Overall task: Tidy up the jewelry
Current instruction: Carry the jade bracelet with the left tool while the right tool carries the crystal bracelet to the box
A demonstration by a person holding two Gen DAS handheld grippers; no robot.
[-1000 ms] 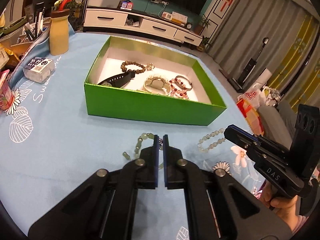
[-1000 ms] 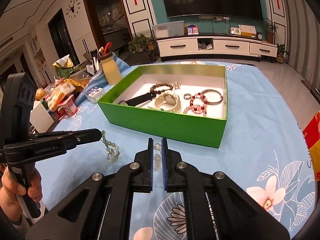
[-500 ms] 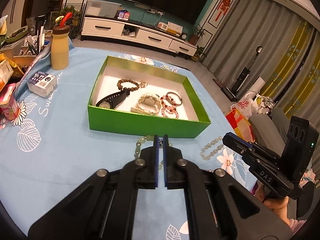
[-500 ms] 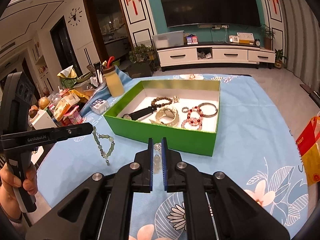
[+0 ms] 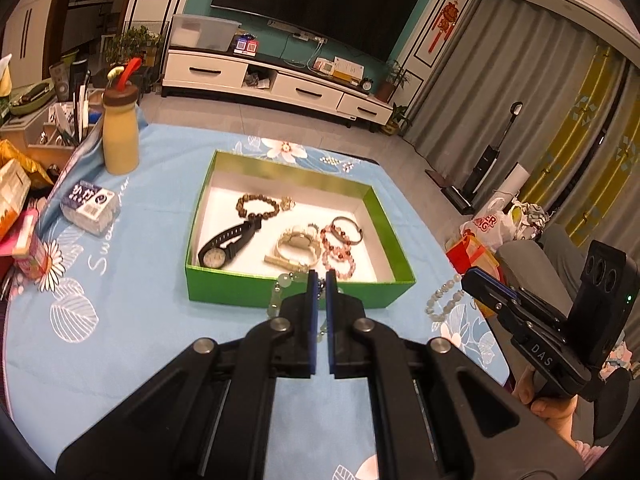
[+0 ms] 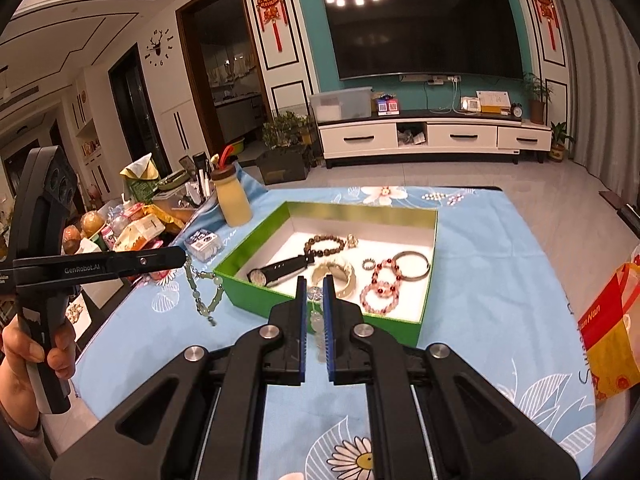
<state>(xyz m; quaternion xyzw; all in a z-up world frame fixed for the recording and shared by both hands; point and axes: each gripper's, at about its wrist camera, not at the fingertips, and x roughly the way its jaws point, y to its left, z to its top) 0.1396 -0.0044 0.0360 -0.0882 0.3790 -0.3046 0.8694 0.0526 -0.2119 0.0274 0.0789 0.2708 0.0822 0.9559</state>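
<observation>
Both jaws shut on bead strings, clasp ends hidden: L gripper (image 5: pixel 319 280) jade necklace (image 6: pixel 204 292), R gripper (image 6: pixel 315 286) pale bracelet (image 5: pixel 442 300)

Showing matt black plastic on left gripper (image 5: pixel 319 276); glossy green card on box (image 5: pixel 256 288); smooth translucent beads (image 6: pixel 202 292); printed blue cloth (image 5: pixel 132 340).

A home living room: wall television (image 6: pixel 424 26), low media cabinet (image 6: pixel 436 138), curtains (image 5: pixel 516 92).

Left gripper (image 5: pixel 319 280) clamps pale green bead strand (image 5: pixel 280 288), apparently dangling, just near green box (image 5: pixel 300 294).
</observation>
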